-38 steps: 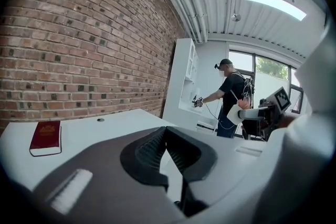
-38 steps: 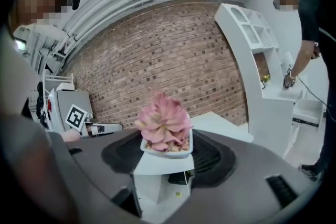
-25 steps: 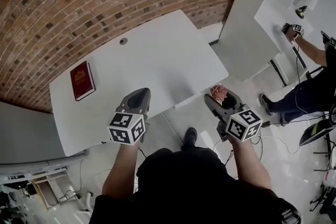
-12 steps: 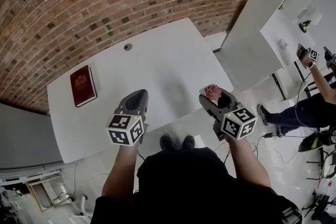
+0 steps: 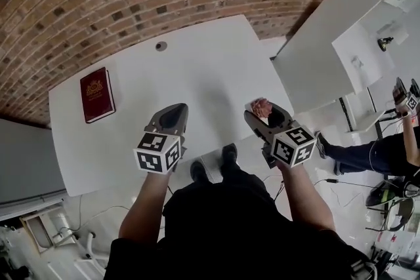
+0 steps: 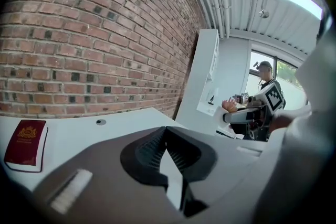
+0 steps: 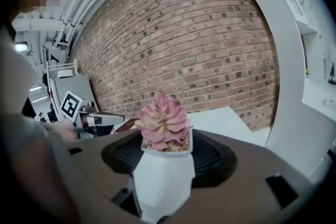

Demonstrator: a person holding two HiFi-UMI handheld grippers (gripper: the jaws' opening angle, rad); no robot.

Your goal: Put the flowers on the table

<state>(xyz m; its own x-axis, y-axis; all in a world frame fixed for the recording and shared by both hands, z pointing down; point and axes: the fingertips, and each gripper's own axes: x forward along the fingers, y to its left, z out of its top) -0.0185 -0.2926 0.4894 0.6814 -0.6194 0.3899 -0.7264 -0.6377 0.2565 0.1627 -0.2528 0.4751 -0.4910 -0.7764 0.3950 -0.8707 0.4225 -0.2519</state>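
Note:
A pink succulent flower [image 7: 164, 122] stands upright in a small white pot [image 7: 163, 176], and my right gripper [image 7: 164, 165] is shut on the pot. In the head view the flower [image 5: 261, 107] and the right gripper [image 5: 264, 115] hang above the near right corner of the white table [image 5: 197, 69]. My left gripper [image 5: 172, 116] is over the table's front edge, to the left of the flower. Its jaws meet at the tips with nothing between them [image 6: 167, 132]. From the left gripper view the flower [image 6: 228, 106] shows far to the right.
A dark red book [image 5: 97, 94] lies at the table's left side, and a round cable hole [image 5: 161, 46] sits near the brick wall behind. A tall white partition [image 5: 321, 49] stands right of the table. Another person [image 5: 394, 147] works at the far right.
I have stepped closer to the table. The right gripper with the potted flower has moved from beside the table to above its near right corner. The left gripper stays shut and empty.

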